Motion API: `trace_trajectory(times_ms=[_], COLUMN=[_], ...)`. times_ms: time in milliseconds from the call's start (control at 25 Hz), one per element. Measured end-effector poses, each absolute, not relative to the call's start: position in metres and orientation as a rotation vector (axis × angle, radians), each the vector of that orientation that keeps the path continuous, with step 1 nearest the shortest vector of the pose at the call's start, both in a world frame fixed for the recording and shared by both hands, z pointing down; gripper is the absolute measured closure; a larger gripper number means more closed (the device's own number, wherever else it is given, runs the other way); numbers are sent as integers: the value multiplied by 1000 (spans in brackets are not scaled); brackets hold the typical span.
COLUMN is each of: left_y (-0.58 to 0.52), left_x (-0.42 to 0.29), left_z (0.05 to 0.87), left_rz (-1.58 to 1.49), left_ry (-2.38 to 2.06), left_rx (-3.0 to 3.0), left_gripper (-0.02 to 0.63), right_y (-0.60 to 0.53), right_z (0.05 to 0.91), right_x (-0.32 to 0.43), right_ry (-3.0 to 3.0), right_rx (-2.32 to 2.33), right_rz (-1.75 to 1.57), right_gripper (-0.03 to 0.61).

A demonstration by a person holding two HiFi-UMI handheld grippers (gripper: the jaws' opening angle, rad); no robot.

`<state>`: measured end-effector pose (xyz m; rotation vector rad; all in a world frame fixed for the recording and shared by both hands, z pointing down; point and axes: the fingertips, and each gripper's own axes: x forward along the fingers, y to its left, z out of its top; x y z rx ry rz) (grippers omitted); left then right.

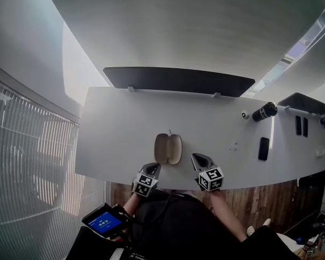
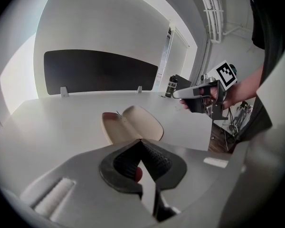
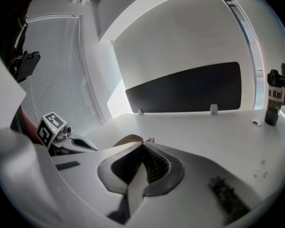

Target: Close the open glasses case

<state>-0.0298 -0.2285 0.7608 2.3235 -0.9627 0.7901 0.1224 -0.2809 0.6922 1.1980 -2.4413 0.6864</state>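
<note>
- Glasses case (image 1: 168, 148) lay open on the white desk (image 1: 116, 129), near the front edge, both tan halves side by side, insides up.
- Left gripper (image 1: 154, 167) sat at the case's 7 o'clock, just short of it and not touching. Jaws were closed tip to tip with nothing between them.
- Right gripper (image 1: 196, 157) sat at the case's 4 o'clock, just beside it, with a gap showing. Jaws were pressed together and empty too.
- Left gripper view: case (image 2: 133, 125) straight ahead at 12 o'clock past the jaw tips, right gripper at 2 o'clock.
- Right gripper view: case (image 3: 127, 140) mostly hidden behind the jaws, only its rim showing.
- Black divider panel (image 1: 179, 80) ran along the desk's far edge.
- Black bottle (image 1: 265, 111) stood at the case's 2 o'clock, well apart. Dark phone (image 1: 264, 148) lay at 3 o'clock.
</note>
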Motion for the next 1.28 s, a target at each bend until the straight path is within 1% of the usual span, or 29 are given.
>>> trace_trajectory(times_ms=[240,720,1280], left_y=[-244,-261,-267], left_x=[-33,-41,-61], left_z=[755,786,808], left_rz=[722,753,770], left_ry=[-973,-912,-882], left_rx=[2310,2255,2168], left_gripper=[607,607,606], right_y=[-291,-315,-337], right_z=[694,723,744], right_x=[115,108,85], right_ry=[-2419,-2339,-2291], right_rx=[1195,1215,1160], right_rz=[691,810,846], right_gripper=[580,580,580])
